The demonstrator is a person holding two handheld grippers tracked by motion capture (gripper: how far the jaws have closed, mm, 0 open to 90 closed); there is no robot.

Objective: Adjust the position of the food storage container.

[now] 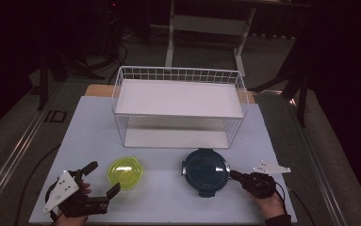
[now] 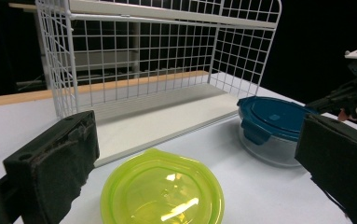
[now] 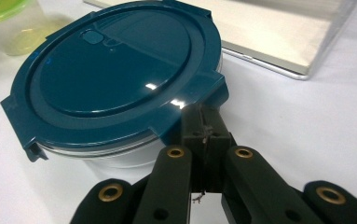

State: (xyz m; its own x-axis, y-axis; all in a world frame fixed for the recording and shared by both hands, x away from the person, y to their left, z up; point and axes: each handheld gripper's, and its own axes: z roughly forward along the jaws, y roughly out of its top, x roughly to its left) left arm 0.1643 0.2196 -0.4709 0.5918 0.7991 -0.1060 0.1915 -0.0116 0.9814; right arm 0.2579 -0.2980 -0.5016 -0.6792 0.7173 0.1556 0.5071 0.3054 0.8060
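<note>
A round glass container with a dark blue clip lid stands on the white mat, front right of centre. My right gripper is shut, and its tips touch the lid's latch tab on the container's right side. I cannot tell whether the tab is pinched. A small yellow-green lidded tub sits to the left of it. My left gripper is open just left of the tub, jaws spread wide and pointing toward it without touching.
A white two-tier wire rack stands behind both containers, its lower shelf close to the blue lid. The white mat covers the table, with dark floor and table legs beyond.
</note>
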